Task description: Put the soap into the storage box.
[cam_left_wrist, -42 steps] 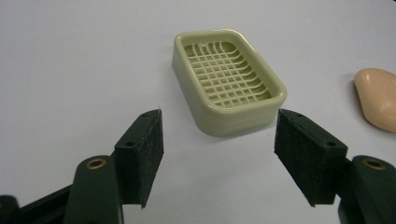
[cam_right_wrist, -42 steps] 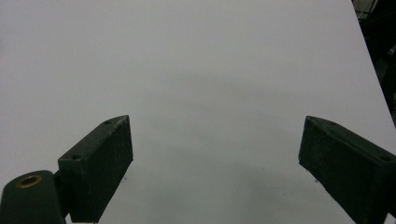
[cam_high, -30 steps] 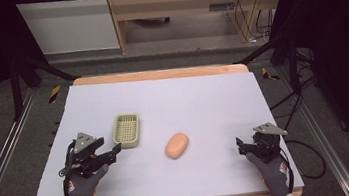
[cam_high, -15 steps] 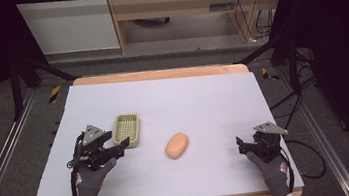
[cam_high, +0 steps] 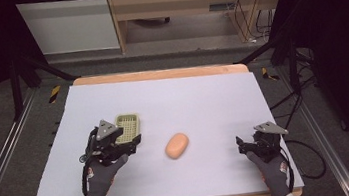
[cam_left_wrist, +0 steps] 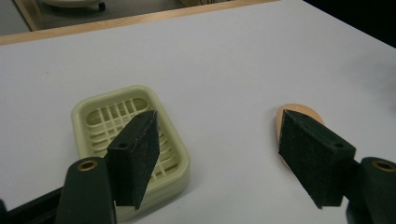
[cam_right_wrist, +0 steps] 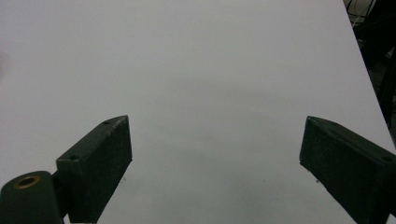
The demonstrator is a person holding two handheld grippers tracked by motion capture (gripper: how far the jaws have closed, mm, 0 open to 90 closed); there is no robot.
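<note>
- Lower left of the high view: left gripper (cam_high: pixel 130 139), black two-jaw tool with a grey three-cornered plate on top, held in a grey-gloved hand (cam_high: pixel 102 173); jaws spread wide, nothing between them.
- Just ahead of it: pale green plastic soap dish with a slatted floor (cam_high: pixel 128 125), rounded rectangle, flat on the table; in the left gripper view (cam_left_wrist: pixel 105 119) one jaw stands over its near corner; whether it touches cannot be told.
- Centre of the high view: peach-orange oval soap bar (cam_high: pixel 177 145), lying apart from the dish, to its right.
- Lower right of the high view: right gripper (cam_high: pixel 244 145), jaws wide apart, holding nothing, well apart from the soap.
- Underneath all: pale lilac table top with a wooden edge (cam_high: pixel 161 92).
</note>
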